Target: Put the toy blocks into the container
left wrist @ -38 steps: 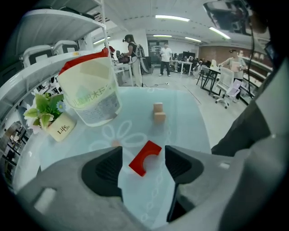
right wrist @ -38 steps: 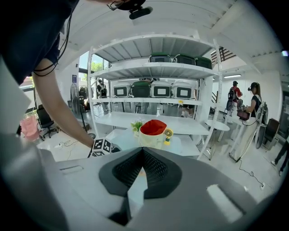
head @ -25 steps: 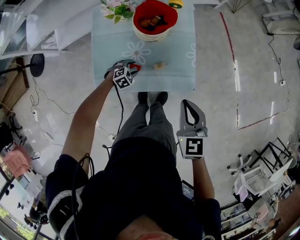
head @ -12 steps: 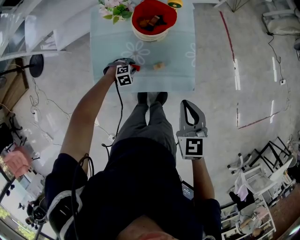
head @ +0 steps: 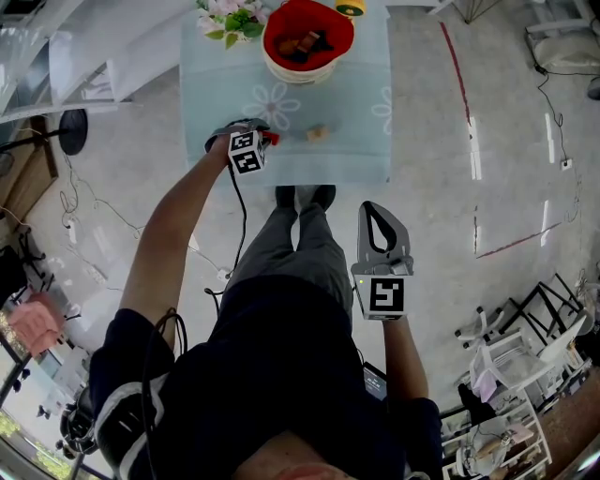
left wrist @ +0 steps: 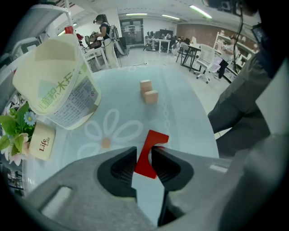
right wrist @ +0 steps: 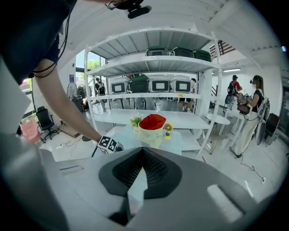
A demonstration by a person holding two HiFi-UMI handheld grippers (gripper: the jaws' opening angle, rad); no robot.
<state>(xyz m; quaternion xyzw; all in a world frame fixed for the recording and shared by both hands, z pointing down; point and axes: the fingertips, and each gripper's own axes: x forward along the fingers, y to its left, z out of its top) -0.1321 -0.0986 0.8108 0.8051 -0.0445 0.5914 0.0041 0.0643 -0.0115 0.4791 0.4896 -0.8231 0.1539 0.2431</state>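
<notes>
A flat red block [left wrist: 151, 151] lies near the front left of the pale blue table [head: 347, 103]. My left gripper [left wrist: 143, 164] points steeply down at it; its jaws have just been closing and the pads now press both sides of the block [head: 272, 138]. Two small wooden blocks [left wrist: 148, 92] lie together further along the table [head: 318, 133]. The container, a cream bucket with a red inside [head: 309, 37], holds several blocks at the table's far edge [left wrist: 58, 85]. My right gripper [head: 375, 208] hangs shut and empty over the floor, aimed at the bucket [right wrist: 152, 128].
A bunch of flowers [head: 230, 14] and a small card [left wrist: 41, 140] stand left of the bucket; a small yellow toy [right wrist: 168, 128] is to its right. The person's shoes [head: 305, 195] are at the table's near edge. White shelving [right wrist: 149, 67] stands behind.
The left gripper has shifted slightly up the picture over the red block and tilted a little. The right gripper has stayed where it was.
</notes>
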